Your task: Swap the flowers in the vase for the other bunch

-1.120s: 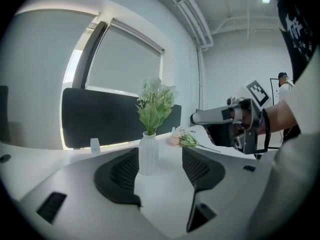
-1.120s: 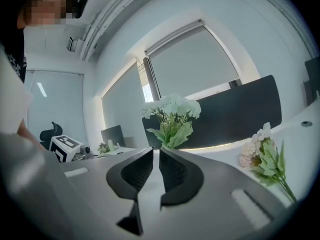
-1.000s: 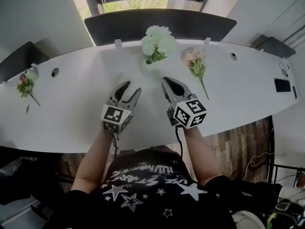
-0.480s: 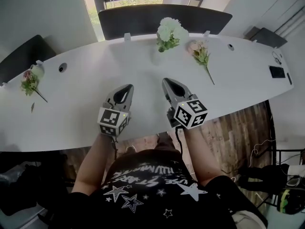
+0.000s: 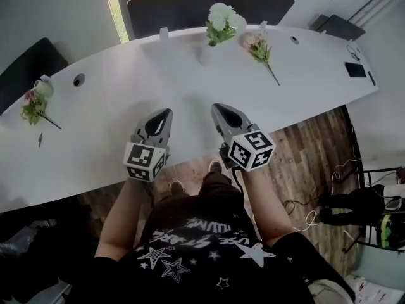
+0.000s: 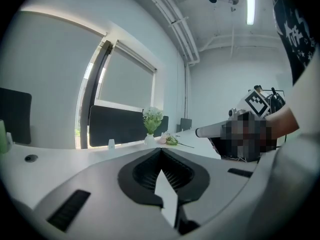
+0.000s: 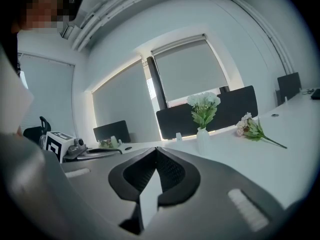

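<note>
Two grippers: left gripper (image 5: pixel 166 114) and right gripper (image 5: pixel 217 108), both shut tight, holding nothing. White flowers (image 5: pixel 223 19) stand in vase (image 7: pixel 202 141) well ahead of both; pink bunch (image 5: pixel 258 45) lies on table (image 5: pixel 126 100) just right of vase. Judged: white either awaits removal or is the replacement; undecidable.

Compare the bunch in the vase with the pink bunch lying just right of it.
The vase bunch has white-green blooms; the loose bunch has pink ones. The vase bunch stands upright in the white vase; the loose bunch lies flat on the table. The vase bunch looks fuller than the loose bunch. Both have green leaves.
</note>
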`<state>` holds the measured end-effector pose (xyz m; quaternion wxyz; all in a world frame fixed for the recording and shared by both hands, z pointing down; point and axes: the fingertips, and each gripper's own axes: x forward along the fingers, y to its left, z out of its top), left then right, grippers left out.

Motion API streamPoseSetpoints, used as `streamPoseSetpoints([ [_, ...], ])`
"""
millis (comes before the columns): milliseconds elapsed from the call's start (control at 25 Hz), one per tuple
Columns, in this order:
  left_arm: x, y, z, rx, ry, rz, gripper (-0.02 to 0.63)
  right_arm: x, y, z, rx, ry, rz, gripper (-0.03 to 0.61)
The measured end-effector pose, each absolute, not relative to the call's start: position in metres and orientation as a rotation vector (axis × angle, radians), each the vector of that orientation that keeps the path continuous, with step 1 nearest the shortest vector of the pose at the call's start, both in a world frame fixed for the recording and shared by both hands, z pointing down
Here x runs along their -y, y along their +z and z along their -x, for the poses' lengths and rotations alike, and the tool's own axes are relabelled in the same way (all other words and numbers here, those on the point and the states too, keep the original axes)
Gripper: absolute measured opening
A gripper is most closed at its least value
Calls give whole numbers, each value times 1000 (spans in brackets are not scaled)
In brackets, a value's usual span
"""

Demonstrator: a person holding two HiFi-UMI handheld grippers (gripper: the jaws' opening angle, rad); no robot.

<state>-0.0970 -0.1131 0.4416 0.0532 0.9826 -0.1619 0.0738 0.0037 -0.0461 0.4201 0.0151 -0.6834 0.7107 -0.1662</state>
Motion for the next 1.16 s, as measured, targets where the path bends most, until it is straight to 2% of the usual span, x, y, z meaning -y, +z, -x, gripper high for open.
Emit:
streamPoseSetpoints([
  [440,90,436,92,486,223,-3004,8,18,413,0,-2254,-464,2157,2],
  [1160,-22,420,89,520,277,-3028,8,-96,402,-3,-2309,-456,2114,2],
])
